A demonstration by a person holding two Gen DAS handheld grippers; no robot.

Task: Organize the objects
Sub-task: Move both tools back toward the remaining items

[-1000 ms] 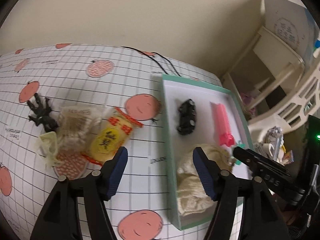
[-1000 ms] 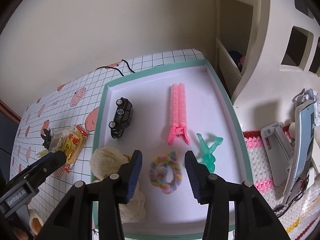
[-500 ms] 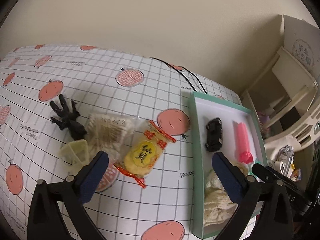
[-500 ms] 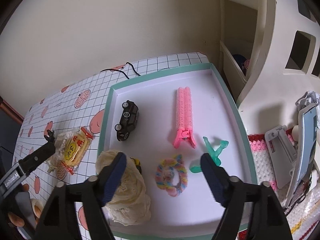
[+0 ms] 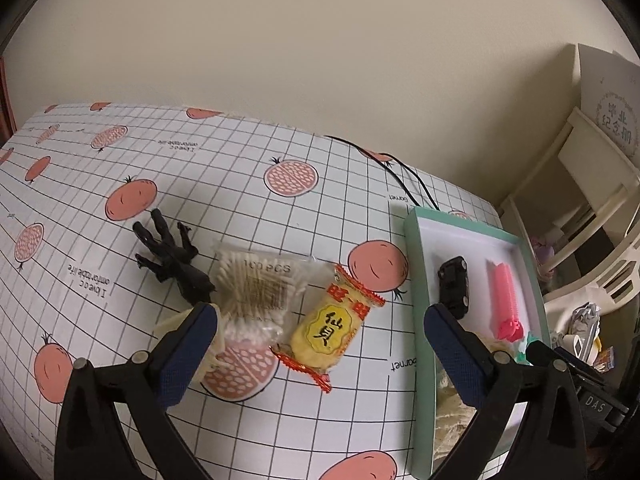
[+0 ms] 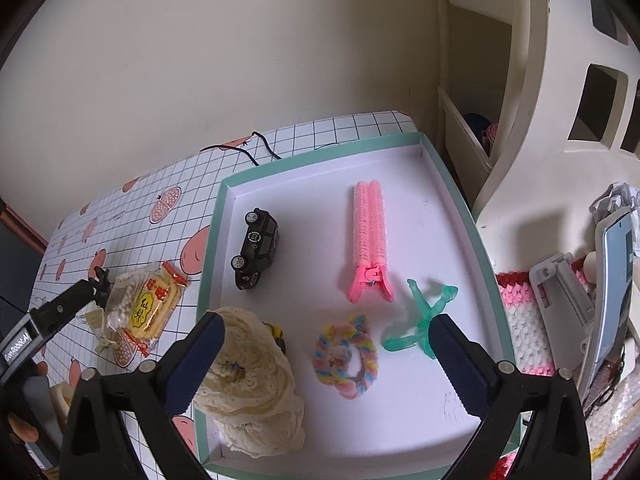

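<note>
Left tongs (image 5: 320, 334) are held spread wide above the table (image 5: 240, 184), nothing gripped; the yellow rice cracker packet (image 5: 328, 330) is seen between the pads, lying on the gridded cloth. A cotton swab bag (image 5: 256, 288) is touching the packet's left side, with a black toy hand (image 5: 172, 256) just beyond it and a small cream plastic piece (image 5: 176, 322) partly hidden by the left pad. Right tongs (image 6: 328, 344) are likewise spread and empty, held over the teal-rimmed tray (image 6: 212, 240). Inside the tray: black toy car (image 6: 256, 248) at left, pink hair clip (image 6: 370, 240) in the middle, teal figure (image 6: 420, 320) at right, pastel scrunchie (image 6: 346, 356) near front, cream lace cloth (image 6: 248, 384) at front left corner. A black cable (image 5: 396, 176) is seen running off the far table edge.
</note>
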